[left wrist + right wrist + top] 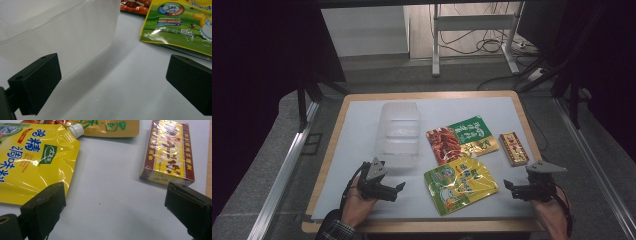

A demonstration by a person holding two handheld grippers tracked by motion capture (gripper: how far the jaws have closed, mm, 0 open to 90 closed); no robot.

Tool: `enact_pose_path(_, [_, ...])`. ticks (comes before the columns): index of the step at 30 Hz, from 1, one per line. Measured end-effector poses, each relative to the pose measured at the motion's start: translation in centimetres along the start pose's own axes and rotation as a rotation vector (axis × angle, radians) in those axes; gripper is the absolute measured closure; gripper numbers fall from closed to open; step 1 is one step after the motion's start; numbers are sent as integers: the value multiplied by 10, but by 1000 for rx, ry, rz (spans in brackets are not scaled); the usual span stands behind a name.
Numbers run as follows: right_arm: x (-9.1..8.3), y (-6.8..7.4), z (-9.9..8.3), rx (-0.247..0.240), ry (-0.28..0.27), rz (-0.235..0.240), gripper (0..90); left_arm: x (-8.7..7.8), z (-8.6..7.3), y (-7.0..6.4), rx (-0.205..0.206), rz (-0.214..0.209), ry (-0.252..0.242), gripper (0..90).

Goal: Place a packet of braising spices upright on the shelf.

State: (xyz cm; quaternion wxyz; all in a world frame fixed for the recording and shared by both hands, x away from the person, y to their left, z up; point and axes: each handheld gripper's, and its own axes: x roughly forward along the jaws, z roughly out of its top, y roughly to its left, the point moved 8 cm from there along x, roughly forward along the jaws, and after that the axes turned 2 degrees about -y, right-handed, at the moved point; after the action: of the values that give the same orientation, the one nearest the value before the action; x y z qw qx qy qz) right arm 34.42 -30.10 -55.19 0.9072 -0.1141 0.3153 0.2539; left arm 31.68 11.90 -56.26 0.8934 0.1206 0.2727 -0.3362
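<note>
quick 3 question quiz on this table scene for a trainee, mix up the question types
1. True or false: the left tongs are shut on the clear plastic container.
2. Which item lies nearest the right tongs? A) the yellow and green pouch B) the clear plastic container C) the red and green pouch
3. Fill in: the small yellow and brown box lies on the table's ____ side in the high view.

Key:
1. False. Their jaws stand apart with nothing between them, and the container sits just beyond.
2. A
3. right
</note>
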Motion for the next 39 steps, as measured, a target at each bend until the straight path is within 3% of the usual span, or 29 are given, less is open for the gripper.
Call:
enact_pose_path(4, [-1,0,1,-4,-6,-4,37,0,2,-3,10,4,5,0])
enact_pose_path(9, [0,0,2,-4,-5,-5,37,0,6,-10,-2,-34,-15,0])
enact_pose_path(19, [0,0,3,-10,-12,-8,37,0,8,-16,26,-38,-1,52])
enact_pose_path(26, [0,0,4,-11,-17,-7,36,1,11,-22,37,-56,-3,130])
enact_pose_path(39, [0,1,5,-13,-24,-8,36,6,16,-35,34,-135,3,344])
